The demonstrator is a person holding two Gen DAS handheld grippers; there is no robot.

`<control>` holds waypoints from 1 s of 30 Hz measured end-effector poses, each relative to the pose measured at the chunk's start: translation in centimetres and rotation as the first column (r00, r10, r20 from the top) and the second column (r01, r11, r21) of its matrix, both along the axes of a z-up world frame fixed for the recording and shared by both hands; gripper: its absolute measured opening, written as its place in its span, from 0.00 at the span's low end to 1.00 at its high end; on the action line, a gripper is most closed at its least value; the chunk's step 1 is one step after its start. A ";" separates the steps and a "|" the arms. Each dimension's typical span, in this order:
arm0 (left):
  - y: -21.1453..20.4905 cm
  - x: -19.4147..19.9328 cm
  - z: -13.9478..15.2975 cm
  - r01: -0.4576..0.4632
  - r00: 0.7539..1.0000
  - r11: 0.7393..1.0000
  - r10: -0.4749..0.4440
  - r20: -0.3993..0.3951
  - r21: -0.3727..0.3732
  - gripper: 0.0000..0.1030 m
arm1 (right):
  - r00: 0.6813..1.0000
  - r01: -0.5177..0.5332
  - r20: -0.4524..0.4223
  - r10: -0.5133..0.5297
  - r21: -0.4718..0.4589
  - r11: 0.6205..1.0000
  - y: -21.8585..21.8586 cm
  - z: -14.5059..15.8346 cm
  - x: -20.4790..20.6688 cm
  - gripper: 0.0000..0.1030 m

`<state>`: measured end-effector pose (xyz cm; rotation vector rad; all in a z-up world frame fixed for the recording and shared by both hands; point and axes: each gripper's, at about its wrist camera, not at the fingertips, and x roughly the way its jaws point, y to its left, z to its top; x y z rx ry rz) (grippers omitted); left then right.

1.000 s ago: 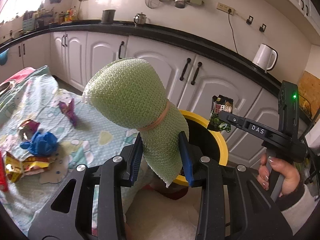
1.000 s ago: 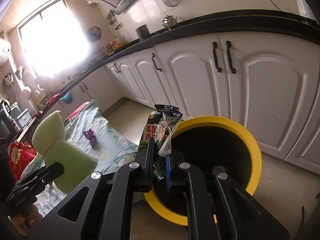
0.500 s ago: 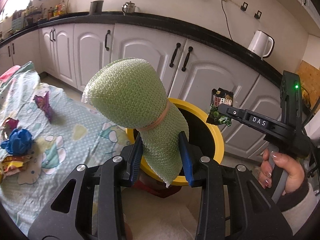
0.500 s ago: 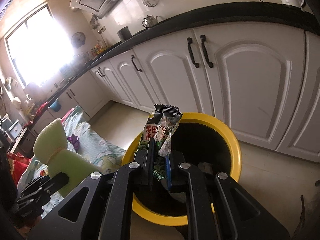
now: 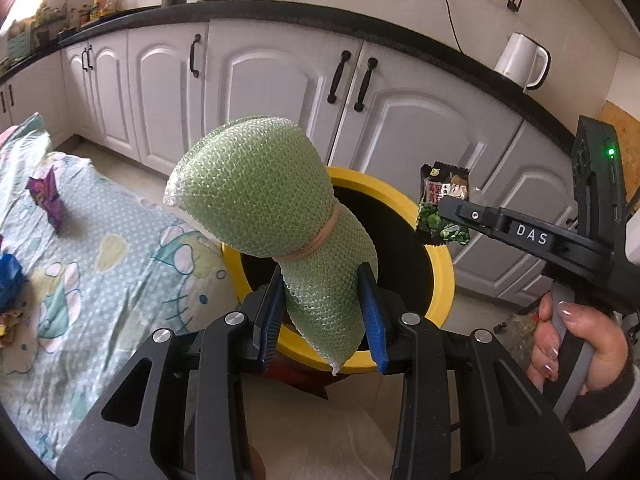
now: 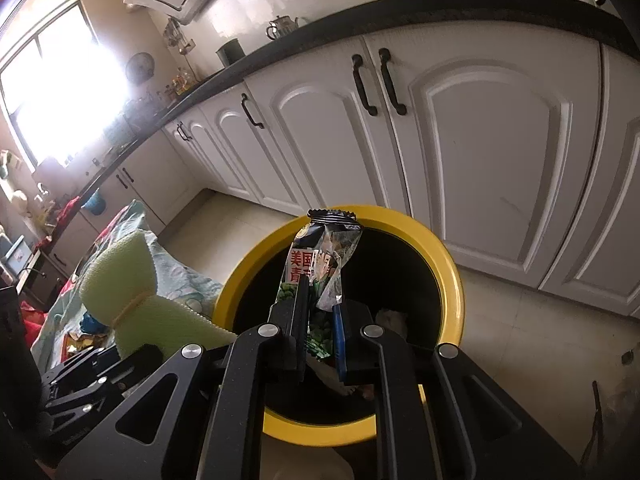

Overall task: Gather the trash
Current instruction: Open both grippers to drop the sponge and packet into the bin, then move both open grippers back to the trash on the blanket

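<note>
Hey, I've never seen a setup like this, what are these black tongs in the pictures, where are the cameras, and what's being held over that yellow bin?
There is no robot here: a person holds a two-finger gripper in each hand, and each gripper carries a wide-angle camera looking along its fingers. The left camera shows the left gripper shut on a green mesh-wrapped bundle tied with a rubber band. The right camera shows the right gripper pinching a snack wrapper. The person's right hand shows in the left view. Both items hang over a yellow-rimmed bin on the kitchen floor. Beside it, a patterned cloth carries more scraps, including a purple wrapper.
</note>
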<state>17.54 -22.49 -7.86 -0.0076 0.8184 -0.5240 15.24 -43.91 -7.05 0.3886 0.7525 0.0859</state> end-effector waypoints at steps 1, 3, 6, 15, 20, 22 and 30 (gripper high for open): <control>-0.1 0.1 -0.2 0.001 1.000 1.000 -0.001 -0.003 0.003 0.28 | 1.000 0.001 -0.005 -0.001 0.001 1.000 -0.1 -0.2 0.1 0.11; -0.3 0.2 -0.6 0.003 1.000 1.000 -0.002 -0.011 0.008 0.28 | 1.000 0.005 -0.015 -0.005 0.004 1.000 -0.4 -0.5 0.2 0.12; -0.6 0.6 -1.1 0.006 1.000 1.000 -0.006 -0.025 0.013 0.28 | 0.999 0.008 -0.031 -0.008 0.006 1.000 -0.5 -1.0 0.3 0.12; -1.5 1.4 -2.3 0.025 0.998 0.999 -0.024 -0.057 0.021 0.30 | 0.998 0.018 -0.067 -0.017 0.016 1.000 -0.9 -2.2 0.8 0.20; -1.9 2.1 -2.9 0.028 0.997 0.999 -0.026 -0.072 0.034 0.35 | 0.997 0.034 -0.068 -0.033 0.020 0.999 -1.2 -2.3 0.8 0.29; -1.7 2.2 -2.9 0.025 0.997 0.999 -0.022 -0.076 0.032 0.46 | 0.997 0.045 -0.063 -0.044 0.023 0.999 -1.5 -2.2 0.8 0.32; -0.1 1.8 -1.7 -0.021 0.998 1.000 0.021 -0.055 0.010 0.81 | 0.995 0.093 -0.035 -0.092 0.019 0.996 -2.3 -1.4 0.4 0.51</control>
